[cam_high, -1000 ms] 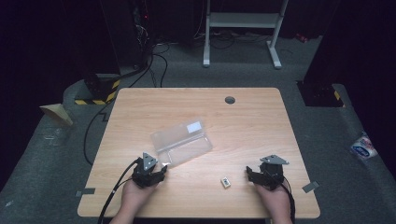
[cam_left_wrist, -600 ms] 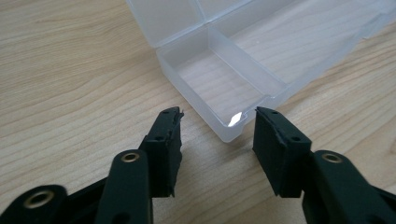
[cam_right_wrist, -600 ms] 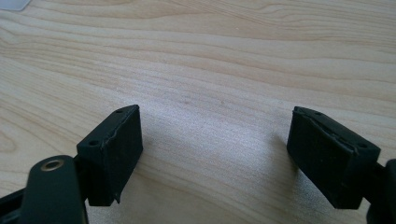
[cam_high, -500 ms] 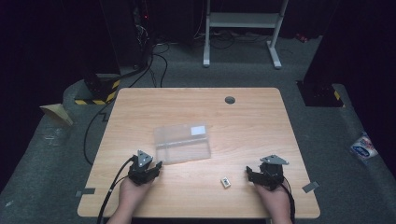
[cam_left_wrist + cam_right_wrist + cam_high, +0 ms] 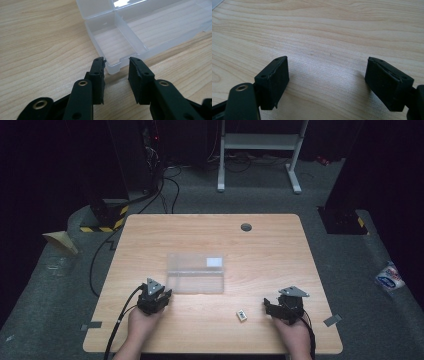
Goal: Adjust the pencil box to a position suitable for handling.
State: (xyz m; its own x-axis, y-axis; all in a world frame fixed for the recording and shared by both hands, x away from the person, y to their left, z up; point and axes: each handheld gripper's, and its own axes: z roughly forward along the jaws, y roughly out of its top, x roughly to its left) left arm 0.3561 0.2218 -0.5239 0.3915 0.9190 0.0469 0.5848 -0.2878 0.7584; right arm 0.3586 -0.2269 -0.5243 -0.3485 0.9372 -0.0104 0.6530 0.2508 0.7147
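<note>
I see the clear plastic box (image 5: pixel 195 273) lying open mid-table, its near corner just beyond the tips of my left gripper (image 5: pixel 116 65); nothing sits between those jaws, which have just been closing to a narrow gap. A small white piece (image 5: pixel 241 314) lies between my two hands, near my right gripper (image 5: pixel 270 306), whose jaws stand wide over bare wood. A dark round grommet (image 5: pixel 246 227) sits at the table's (image 5: pixel 280 245) far edge. Since the earlier frame the box has swung square to the table.
</note>
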